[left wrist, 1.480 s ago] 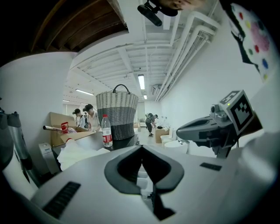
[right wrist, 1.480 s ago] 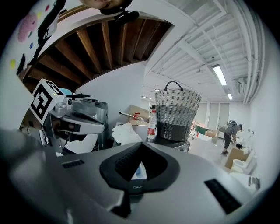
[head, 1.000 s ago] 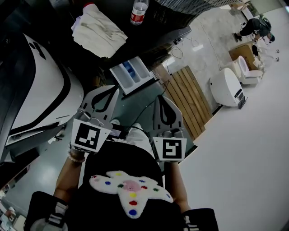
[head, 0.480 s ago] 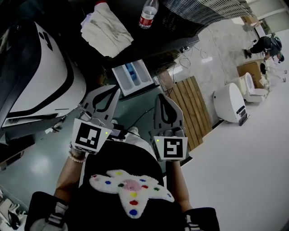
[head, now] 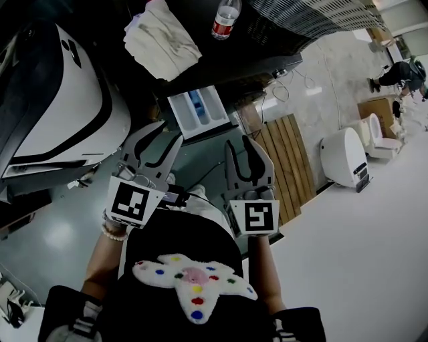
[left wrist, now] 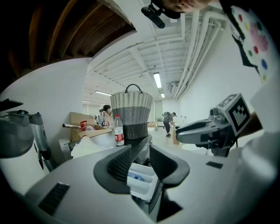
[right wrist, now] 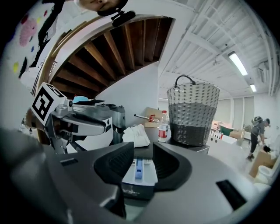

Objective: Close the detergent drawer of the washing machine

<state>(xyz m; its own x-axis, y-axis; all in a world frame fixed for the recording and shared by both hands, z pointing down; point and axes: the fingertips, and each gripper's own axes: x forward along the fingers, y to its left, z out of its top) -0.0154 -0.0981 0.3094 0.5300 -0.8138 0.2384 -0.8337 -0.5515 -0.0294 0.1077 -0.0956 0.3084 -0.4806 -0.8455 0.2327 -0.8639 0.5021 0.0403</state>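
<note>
Both claws had their jaws together a second ago. The jaws have just been opening and now stand apart on both; the hands are otherwise in much the same spot.

Left claw [head: 164,135]: partly open, nothing gripped. In the left gripper view the detergent drawer [left wrist: 142,178] shows through the gap between the jaws but lies beyond them, no contact.

Right claw [head: 242,143]: same, jaws spread and empty. In the right gripper view the drawer front is framed in its gap, not touched.

The claws sit side by side, just short of the drawer. In the head view the left one is below-left of it, the right one below-right.

The detergent drawer is white and pulled out of the front of the dark washing machine [head: 227,63]. Its compartments are exposed, with a blue insert [head: 194,103] in the middle one.

- Above the drawer, on the machine's top: a crumpled pale cloth [head: 162,40], a water bottle [head: 226,17] with a red label right of the cloth, and a wicker basket [head: 304,10] further right.
- Left of the drawer: a large rounded white-and-black machine [head: 63,100].
- Right of the drawer: wooden slats [head: 284,160].
- Far right of the drawer, well apart: a person [head: 400,72] bending over.
</note>
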